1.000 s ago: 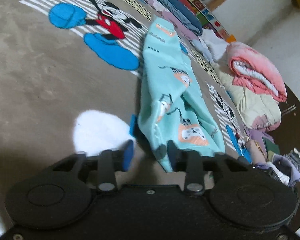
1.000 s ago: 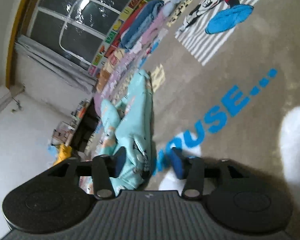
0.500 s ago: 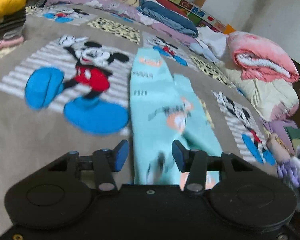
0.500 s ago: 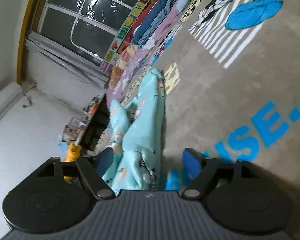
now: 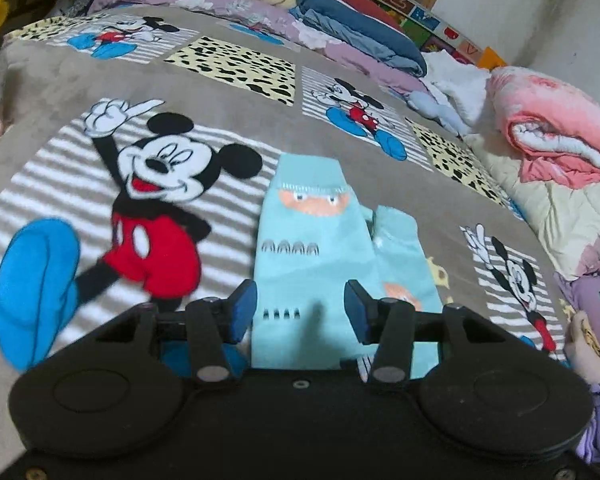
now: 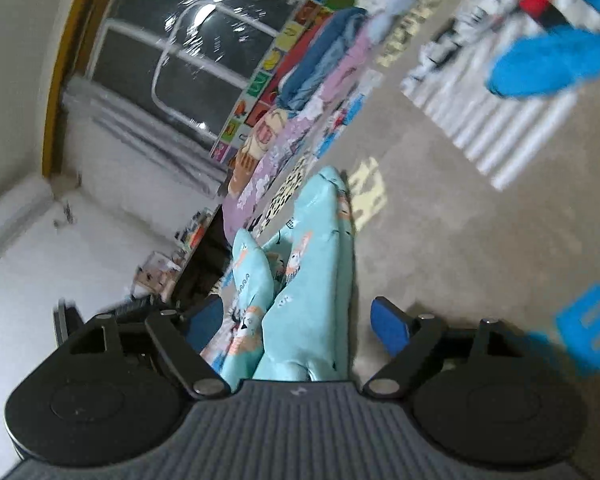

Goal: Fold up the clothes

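Clearly light turquoise pants point(image 5: 312, 248) with orange cartoon prints, lying flat on grey Mickey Mouse blanket point(image 5: 80, 68), legs side by side and pointing away. Left gripper point(image 5: 300, 306) spread open just over near end of garment, nothing held. Right gripper point(image 6: 300, 320) spread wide too, hanging over crumpled part of same pants point(image 6: 316, 264). Near edge of cloth hidden under both gripper bodies. Right view blurred, prints hard to read.

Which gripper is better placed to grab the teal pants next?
Left, marginally. The left gripper is open, squarely over the flat pants; the right gripper, also open, views them obliquely through motion blur.
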Motion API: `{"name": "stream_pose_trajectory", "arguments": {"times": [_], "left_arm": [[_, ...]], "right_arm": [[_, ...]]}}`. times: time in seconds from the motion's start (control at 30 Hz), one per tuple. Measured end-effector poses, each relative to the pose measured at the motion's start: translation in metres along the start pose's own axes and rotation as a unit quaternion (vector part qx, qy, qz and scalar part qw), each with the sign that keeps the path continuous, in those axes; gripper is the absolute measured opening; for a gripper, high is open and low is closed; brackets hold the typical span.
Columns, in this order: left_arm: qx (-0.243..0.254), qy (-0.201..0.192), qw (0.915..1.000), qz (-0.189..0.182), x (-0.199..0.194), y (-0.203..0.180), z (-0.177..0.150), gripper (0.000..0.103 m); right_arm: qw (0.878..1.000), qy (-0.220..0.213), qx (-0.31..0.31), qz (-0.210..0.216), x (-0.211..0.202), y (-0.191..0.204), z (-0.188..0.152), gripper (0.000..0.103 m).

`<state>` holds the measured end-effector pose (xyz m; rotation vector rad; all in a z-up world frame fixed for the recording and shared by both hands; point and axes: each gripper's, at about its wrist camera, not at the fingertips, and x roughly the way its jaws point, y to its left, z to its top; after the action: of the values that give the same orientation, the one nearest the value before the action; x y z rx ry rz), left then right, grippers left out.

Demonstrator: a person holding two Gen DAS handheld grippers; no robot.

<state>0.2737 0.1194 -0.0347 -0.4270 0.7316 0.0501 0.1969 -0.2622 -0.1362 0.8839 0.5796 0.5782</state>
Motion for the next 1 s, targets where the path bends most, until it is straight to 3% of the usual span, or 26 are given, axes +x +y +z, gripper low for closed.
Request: {"name": "stream_pose_trajectory", "arguments": {"times": [0.23, 0.53, 0.6, 0.67, 0.73, 1.0], "left_arm": [[0.008, -0.001, 1.0000, 0.004, 0.032, 0.009, 0.030, 0.047], [-0.013, 0.019, 0.9989, -0.041, 0.068, 0.030, 0.049, 0.047], [-0.027, 0.017, 0.9979, -0.056, 0.071, 0.034, 0.048, 0.041], [-0.040, 0.011, 0.9968, -0.069, 0.071, 0.036, 0.046, 0.013], [-0.034, 0.000, 0.9968, -0.072, 0.065, 0.033, 0.045, 0.004], [0.004, -0.054, 0.9966, -0.062, 0.019, 0.017, 0.045, 0.002]], "right_arm": [[0.999, 0.003, -0.027, -0.020, 0.017, 0.005, 0.002, 0.081], [0.999, 0.001, -0.052, -0.015, 0.028, 0.011, 0.003, 0.081], [0.998, 0.002, -0.057, -0.014, 0.031, 0.012, 0.002, 0.081], [0.998, 0.004, -0.060, -0.014, 0.033, 0.012, 0.002, 0.081], [0.998, 0.005, -0.058, -0.016, 0.034, 0.011, 0.001, 0.081], [0.998, 0.000, -0.056, -0.019, 0.032, 0.011, -0.002, 0.081]]}}
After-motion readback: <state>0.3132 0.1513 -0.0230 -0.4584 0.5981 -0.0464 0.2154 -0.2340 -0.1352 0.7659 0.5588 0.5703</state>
